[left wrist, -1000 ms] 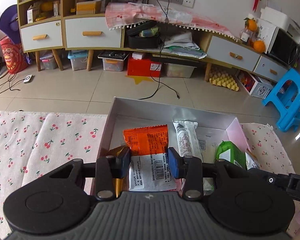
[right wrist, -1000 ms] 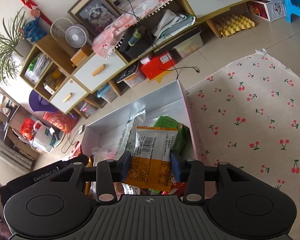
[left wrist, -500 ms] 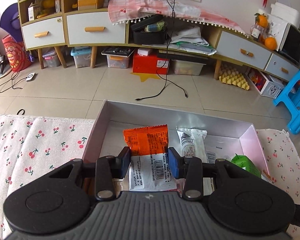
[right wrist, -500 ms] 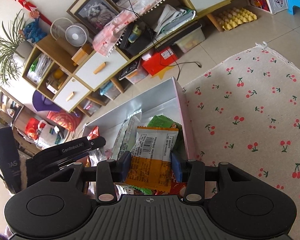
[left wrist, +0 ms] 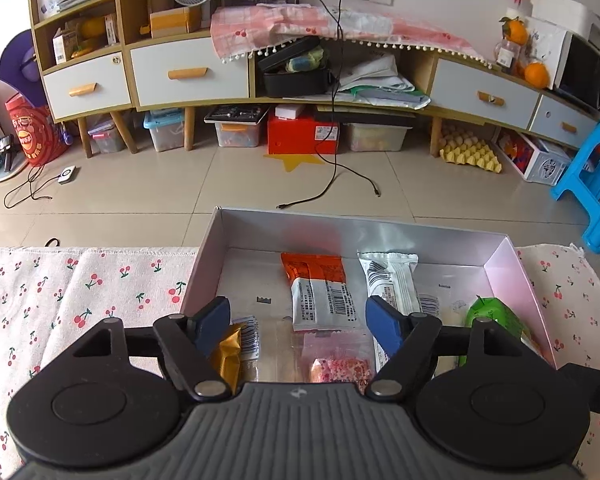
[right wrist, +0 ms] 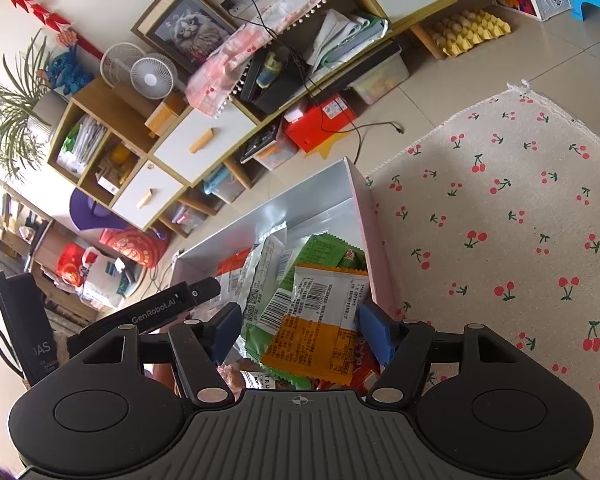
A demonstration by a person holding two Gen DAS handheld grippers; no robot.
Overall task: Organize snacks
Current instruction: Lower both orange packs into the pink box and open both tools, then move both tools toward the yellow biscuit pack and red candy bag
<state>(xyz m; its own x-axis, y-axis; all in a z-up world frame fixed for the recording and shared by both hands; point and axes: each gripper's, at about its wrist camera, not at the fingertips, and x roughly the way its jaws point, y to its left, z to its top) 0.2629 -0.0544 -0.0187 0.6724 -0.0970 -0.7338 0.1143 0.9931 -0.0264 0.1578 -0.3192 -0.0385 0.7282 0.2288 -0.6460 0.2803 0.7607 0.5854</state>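
While both packets lie loose in the silver box (left wrist: 500, 264), the step in hand looks like a release, and it is best finished by lifting each tool straight up before swinging away. The orange-and-white packet (left wrist: 320, 292) lies flat on the box floor near the middle of the far wall, beside a white striped packet (left wrist: 388, 280). The left gripper (left wrist: 298, 320) has just been opening; its blue pads (left wrist: 212, 322) stand spread with this packet lying past and between them, touching neither. A gold wrapper (left wrist: 230, 354) sits just under the left pad, close enough to catch on a sideways move, and a pink-speckled bag (left wrist: 340, 364) lies near the tool's body.

At the box's right wall, the yellow-orange packet (right wrist: 320, 328) rests on top of green packets (right wrist: 320, 252) and a red one, tilted on the heap. The right gripper (right wrist: 298, 330) has also just been opening; its pads are parted. The right pad sits at the packet's edge and whether it touches I cannot tell; the left pad is clear of it. Because the heap is uneven, this packet may slide toward the wall.

Open room is good: the box's left half is mostly bare floor, and the cherry-print cloth (right wrist: 500, 220) lies free of things on both sides of the box. The two tools are near each other over the box, so withdrawing upward and outward keeps them apart.
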